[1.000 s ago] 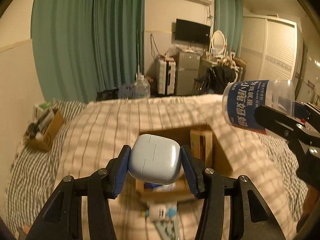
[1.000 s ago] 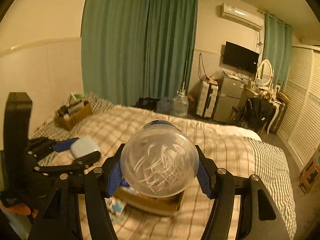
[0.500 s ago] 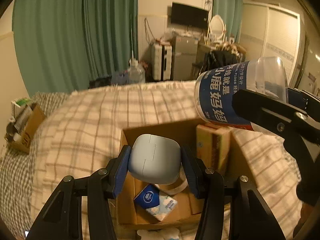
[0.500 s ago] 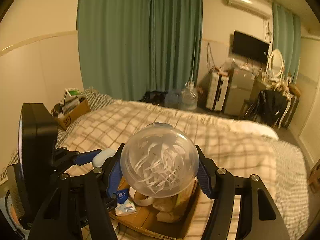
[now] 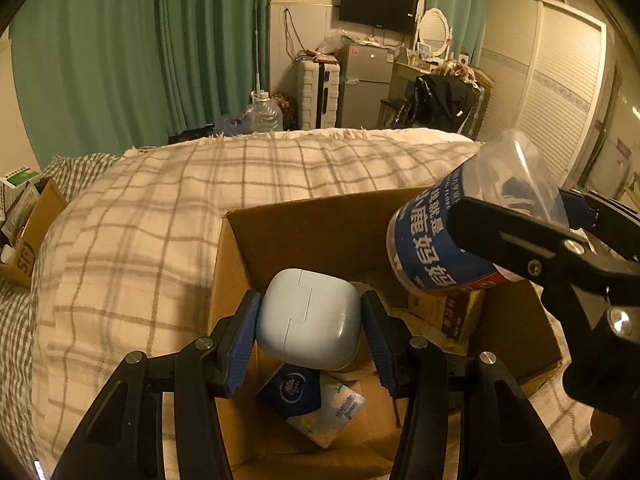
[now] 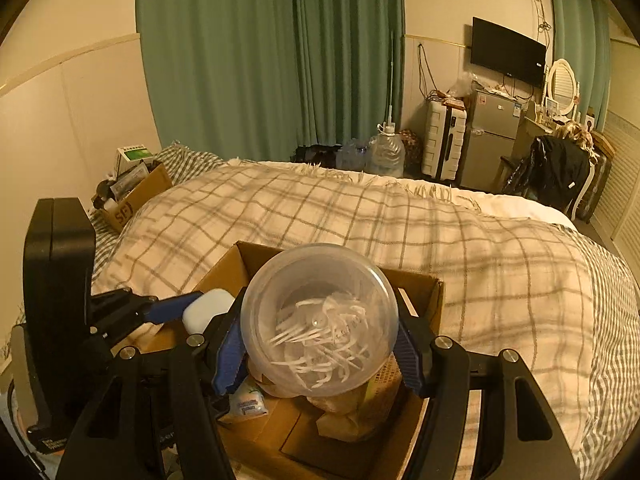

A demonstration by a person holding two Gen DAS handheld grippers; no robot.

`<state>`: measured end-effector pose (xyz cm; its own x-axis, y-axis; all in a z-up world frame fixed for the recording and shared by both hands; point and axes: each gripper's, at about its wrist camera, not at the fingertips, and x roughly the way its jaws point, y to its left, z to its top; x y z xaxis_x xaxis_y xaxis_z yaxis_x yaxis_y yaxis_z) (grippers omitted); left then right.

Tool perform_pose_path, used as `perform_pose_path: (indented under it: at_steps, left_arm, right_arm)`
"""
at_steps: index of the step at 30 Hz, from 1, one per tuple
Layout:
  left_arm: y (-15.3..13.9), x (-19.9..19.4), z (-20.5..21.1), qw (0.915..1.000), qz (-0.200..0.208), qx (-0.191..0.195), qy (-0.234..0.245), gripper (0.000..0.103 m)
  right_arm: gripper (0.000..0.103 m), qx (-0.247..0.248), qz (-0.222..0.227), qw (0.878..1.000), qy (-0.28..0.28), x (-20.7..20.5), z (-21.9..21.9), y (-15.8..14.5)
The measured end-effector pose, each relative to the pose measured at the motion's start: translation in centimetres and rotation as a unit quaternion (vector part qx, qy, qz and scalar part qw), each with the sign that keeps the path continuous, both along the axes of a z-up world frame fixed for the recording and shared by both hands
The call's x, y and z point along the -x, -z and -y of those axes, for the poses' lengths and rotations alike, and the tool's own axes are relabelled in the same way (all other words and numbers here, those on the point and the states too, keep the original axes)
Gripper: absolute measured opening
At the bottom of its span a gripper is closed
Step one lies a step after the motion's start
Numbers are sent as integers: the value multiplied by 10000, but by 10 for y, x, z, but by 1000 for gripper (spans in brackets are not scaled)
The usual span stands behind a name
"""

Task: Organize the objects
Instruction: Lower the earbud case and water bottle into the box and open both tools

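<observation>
Left wrist view: left gripper (image 5: 310,322) jaws clamp the pale case (image 5: 309,316) above the open cardboard box (image 5: 320,232); box floor mostly hidden.

Right wrist view: right gripper (image 6: 320,350) jaws clamp the clear floss-pick jar (image 6: 319,320) over that box; jar label unseen here.

Two held objects above the open cardboard box (image 5: 320,232)

The pale blue rounded case (image 5: 308,314) sits upright between blue pads. The clear floss-pick jar (image 6: 320,320), with a blue label, lies tilted over the box contents.
</observation>
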<state>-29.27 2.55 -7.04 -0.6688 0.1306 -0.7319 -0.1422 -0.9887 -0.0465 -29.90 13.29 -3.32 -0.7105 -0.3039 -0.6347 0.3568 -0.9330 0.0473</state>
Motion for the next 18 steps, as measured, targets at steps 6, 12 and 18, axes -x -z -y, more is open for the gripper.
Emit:
perform_pose_path:
  at_steps: [6, 12, 18]
  left_arm:
    - [-21, -17, -2, 9996, -293, 44, -7, 84]
    - [-53, -44, 6, 9983, -561, 124, -78, 96]
    - [-82, -81, 22, 9962, -752, 291, -340, 103]
  right_arm:
    - [70, 181, -202, 9994, 196, -14, -6, -18]
    - [83, 91, -578, 9972, 460, -47, -19, -57]
    - [96, -23, -875, 9941, 640, -91, -32, -95]
